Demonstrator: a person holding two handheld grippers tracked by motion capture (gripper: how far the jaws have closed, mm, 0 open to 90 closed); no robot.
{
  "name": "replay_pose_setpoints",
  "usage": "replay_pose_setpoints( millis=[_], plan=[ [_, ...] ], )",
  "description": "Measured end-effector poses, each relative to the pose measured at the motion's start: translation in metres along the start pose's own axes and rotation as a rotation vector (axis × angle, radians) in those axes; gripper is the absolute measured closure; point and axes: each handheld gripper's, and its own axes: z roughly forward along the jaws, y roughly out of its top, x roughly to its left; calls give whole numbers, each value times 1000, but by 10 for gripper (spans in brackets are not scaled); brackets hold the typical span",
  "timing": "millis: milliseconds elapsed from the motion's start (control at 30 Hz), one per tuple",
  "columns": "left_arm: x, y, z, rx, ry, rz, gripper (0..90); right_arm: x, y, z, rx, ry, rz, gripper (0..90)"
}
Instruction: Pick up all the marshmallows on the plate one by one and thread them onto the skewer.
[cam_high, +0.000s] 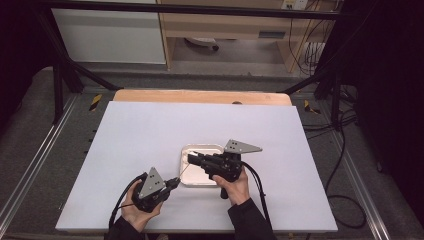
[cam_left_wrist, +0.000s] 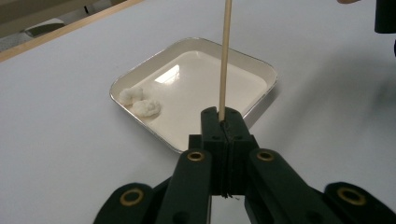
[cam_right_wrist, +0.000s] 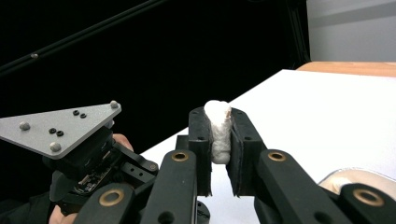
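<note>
A white square tray (cam_high: 202, 147) sits near the table's middle. My left gripper (cam_high: 175, 181) is at the tray's near-left corner, shut on a thin wooden skewer (cam_left_wrist: 224, 56) that rises from its jaws (cam_left_wrist: 222, 119) over the tray (cam_left_wrist: 261, 70). Two white fluffy lumps (cam_left_wrist: 140, 101) lie in the tray's left corner. My right gripper (cam_high: 191, 156) reaches in from the right over the tray. In the right gripper view its jaws (cam_right_wrist: 218, 114) are shut on a white soft lump (cam_right_wrist: 218, 135), squeezed flat between the pads.
The white table top (cam_high: 150, 135) has a wooden strip (cam_high: 200, 96) along its far edge. The grey plate of the left gripper (cam_right_wrist: 60, 128) is close at the left of the right gripper view. Black frame bars and cables run around the table.
</note>
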Motion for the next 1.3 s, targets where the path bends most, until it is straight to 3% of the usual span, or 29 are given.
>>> replay_pose_setpoints(
  millis=[67,467,1100,1133,1167,1200,1267,1300],
  plan=[
    [1,0,0,-7,-8,-16,893,1,0,1,-14,6,-1,815],
    [1,1,0,-12,4,-18,893,0,-7,3,-59,12,20,821],
    [1,3,-1,-27,4,-22,893,2,-13,8,-76,26,17,826],
    [1,5,-4,-77,-21,-32,893,2,-14,10,-67,27,17,826],
    [-1,13,-7,-87,-5,-24,893,3,-18,15,2,26,2,823],
    [-3,17,-8,-65,57,12,893,5,-27,24,49,58,4,823],
    [2,6,-7,-82,37,-64,893,13,-37,36,26,31,-17,817],
    [3,3,-9,-79,41,-46,894,12,-39,40,31,46,7,814]
  ],
)
